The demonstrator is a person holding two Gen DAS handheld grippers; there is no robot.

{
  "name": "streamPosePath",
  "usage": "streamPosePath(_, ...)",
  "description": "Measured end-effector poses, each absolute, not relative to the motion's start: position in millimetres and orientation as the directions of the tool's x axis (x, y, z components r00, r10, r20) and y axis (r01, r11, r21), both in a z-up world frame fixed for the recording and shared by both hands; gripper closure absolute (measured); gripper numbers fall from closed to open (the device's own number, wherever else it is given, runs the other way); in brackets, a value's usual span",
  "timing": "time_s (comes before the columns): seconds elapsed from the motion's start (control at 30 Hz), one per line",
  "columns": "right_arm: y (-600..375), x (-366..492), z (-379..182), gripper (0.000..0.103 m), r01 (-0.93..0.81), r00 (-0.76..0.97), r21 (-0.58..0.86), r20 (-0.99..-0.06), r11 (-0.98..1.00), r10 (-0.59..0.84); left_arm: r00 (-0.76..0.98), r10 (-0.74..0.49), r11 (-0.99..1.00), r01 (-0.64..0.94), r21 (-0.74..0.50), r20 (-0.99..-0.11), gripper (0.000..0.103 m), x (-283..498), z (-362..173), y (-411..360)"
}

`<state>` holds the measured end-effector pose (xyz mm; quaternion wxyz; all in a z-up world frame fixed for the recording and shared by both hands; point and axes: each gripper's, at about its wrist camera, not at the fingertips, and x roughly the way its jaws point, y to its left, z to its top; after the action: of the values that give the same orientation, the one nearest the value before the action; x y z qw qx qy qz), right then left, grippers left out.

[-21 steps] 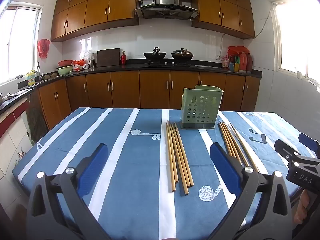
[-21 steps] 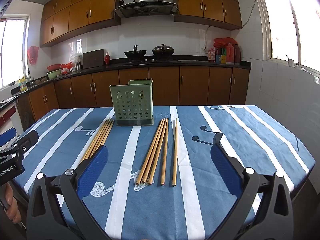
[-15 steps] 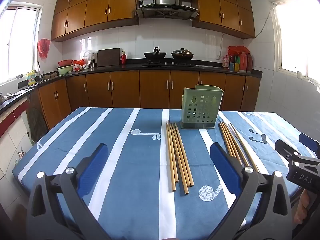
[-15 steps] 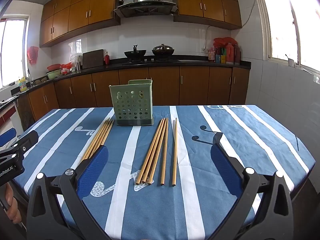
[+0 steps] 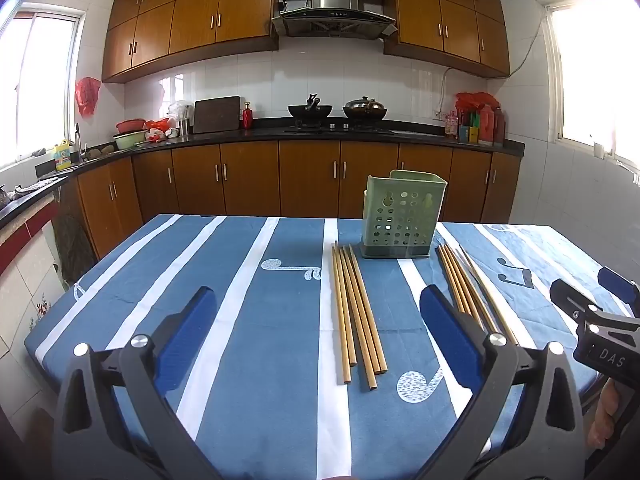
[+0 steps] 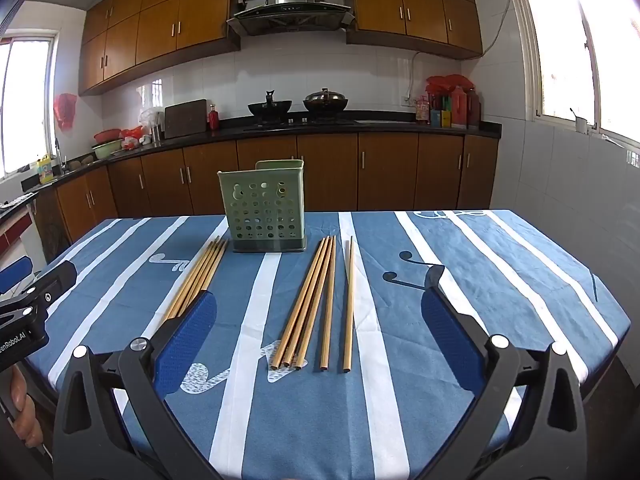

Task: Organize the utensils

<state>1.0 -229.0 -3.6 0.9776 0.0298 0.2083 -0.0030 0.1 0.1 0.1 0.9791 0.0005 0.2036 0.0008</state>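
Note:
A green perforated utensil holder (image 5: 403,216) (image 6: 265,208) stands upright at the far middle of the table. Two groups of several wooden chopsticks lie flat in front of it: a left group (image 5: 357,312) (image 6: 200,278) and a right group (image 5: 470,290) (image 6: 316,304). My left gripper (image 5: 316,312) is open and empty, above the near table, short of the left group. My right gripper (image 6: 316,312) is open and empty, over the near ends of the right group. Each gripper shows at the edge of the other's view: right (image 5: 592,320), left (image 6: 32,296).
The table wears a blue cloth with white stripes (image 5: 240,320) (image 6: 480,280). Behind it run brown kitchen cabinets and a black counter (image 5: 320,132) with pans and bottles. A tiled wall and windows stand at the right (image 6: 560,160).

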Motion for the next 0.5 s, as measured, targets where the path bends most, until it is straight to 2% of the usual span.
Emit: streamPosePath(0.5, -229.3, 1.3, -4.7, 0.002, 0.019, 0.913, 0.058, -0.408, 0.998, 0.007, 0.917, 0.002, 1.0, -0.002, 0.001, -0.399, 0.004, 0.1, 0.1, 0.0)
